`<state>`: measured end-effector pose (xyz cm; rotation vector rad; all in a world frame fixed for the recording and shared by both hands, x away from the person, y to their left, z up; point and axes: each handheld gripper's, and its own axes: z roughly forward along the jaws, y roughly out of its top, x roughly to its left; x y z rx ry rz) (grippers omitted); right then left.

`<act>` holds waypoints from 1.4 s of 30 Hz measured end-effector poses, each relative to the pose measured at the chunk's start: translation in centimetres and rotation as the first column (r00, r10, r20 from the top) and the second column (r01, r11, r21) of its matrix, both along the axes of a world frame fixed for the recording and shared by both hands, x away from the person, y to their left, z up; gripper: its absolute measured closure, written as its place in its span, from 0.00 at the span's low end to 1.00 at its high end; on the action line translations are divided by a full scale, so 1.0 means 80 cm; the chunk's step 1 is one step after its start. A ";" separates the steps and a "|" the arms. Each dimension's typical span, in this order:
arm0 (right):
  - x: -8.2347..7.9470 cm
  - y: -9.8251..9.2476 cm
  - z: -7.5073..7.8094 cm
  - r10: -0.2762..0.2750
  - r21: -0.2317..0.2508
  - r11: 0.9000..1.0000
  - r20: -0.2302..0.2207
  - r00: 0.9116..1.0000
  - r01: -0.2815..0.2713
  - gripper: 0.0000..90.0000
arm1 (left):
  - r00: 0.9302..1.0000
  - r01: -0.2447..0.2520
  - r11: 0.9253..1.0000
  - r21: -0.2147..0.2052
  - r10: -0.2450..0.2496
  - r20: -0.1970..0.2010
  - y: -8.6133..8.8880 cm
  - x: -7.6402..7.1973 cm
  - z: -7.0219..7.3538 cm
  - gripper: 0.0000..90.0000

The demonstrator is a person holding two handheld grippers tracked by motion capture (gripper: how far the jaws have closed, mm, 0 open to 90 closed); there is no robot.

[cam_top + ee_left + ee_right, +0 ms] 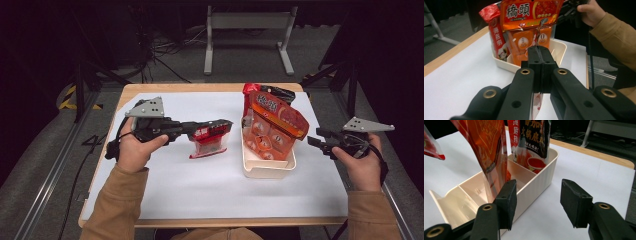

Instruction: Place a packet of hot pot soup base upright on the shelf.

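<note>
My left gripper (224, 123) reaches in from the left and is shut on the top edge of a small red and clear sauce packet (210, 142), which hangs above the white mat. In the left gripper view the jaws (539, 53) are pressed together, with the thin packet (537, 106) between them. A cream divided bin (267, 170) holds a large orange packet (275, 125), upright and leaning, and behind it a red packet (252, 90) and a black packet (280, 93). My right gripper (314, 141) hovers just right of the bin, open and holding nothing; its pads (507, 200) frame the bin's wall (541, 177).
A white mat (200, 185) covers most of the wooden table (200, 86), with bare mat in front of the bin and at the left. In the right gripper view the bin's near compartment (461, 197) has nothing in it. Beyond the table stand a metal frame (247, 22) and cables on the floor.
</note>
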<state>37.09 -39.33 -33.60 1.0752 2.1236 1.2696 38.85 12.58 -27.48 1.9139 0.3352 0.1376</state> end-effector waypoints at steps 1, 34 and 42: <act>0.002 0.000 0.000 0.004 0.001 1.000 0.000 1.000 -0.004 0.53 | 1.000 0.004 1.000 -0.001 -0.004 0.003 -0.004 0.000 0.000 1.00; 0.016 0.001 0.003 0.020 0.031 0.999 0.011 1.000 -0.021 0.53 | 0.989 0.135 0.990 -0.034 -0.133 0.060 -0.089 -0.005 0.017 1.00; 0.016 0.000 0.003 0.019 0.031 0.999 0.012 1.000 -0.020 0.53 | 0.986 0.155 0.986 -0.055 -0.150 0.079 -0.105 0.001 0.014 1.00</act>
